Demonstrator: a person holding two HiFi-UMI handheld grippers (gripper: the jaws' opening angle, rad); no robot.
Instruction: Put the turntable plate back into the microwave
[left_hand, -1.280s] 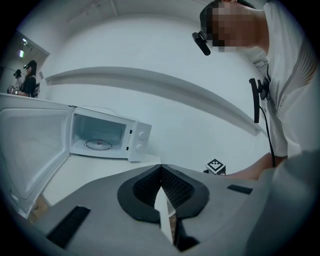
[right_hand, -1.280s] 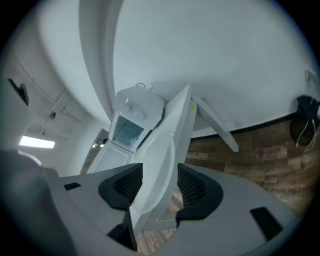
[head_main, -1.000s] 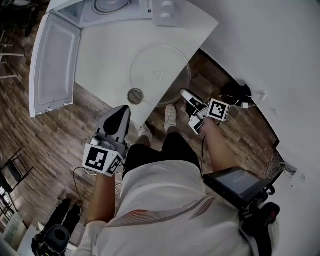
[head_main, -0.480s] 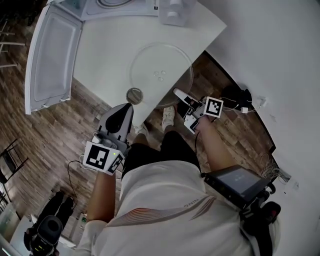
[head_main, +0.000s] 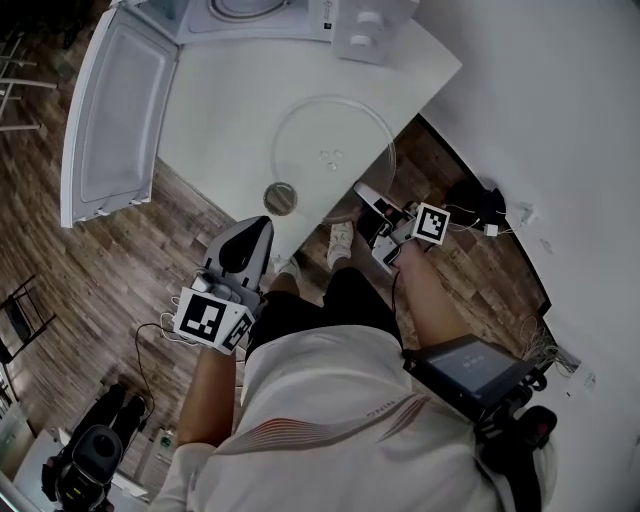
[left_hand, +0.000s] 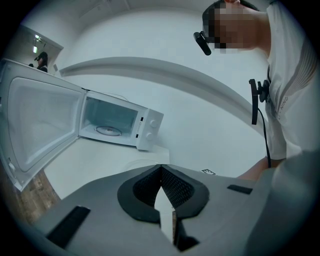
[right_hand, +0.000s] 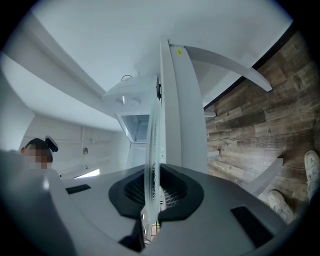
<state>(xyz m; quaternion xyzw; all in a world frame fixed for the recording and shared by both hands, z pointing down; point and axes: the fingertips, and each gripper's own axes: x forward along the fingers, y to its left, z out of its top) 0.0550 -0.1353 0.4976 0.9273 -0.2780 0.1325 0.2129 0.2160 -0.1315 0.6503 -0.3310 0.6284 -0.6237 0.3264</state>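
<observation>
The clear glass turntable plate (head_main: 335, 150) lies flat on the white table (head_main: 230, 110), its near right rim overhanging the table's edge. My right gripper (head_main: 366, 192) has just been closing and is now shut on that rim; in the right gripper view the plate's edge (right_hand: 152, 135) stands between the pads. The white microwave (head_main: 255, 12) sits at the table's far end with its door (head_main: 112, 115) swung wide open. The left gripper view shows its cavity (left_hand: 110, 120). My left gripper (head_main: 250, 230) hovers at the table's near edge, shut on nothing (left_hand: 161, 169).
A small round grey piece (head_main: 278, 198) lies on the table between the plate and my left gripper. The microwave's knob panel (head_main: 370, 22) is at the far right corner. Wooden floor (head_main: 120, 270) surrounds the table, and a white wall (head_main: 540, 110) runs along the right.
My right gripper has moved in to the plate's overhanging rim and its open jaws have closed on it. The left gripper has hardly moved.
</observation>
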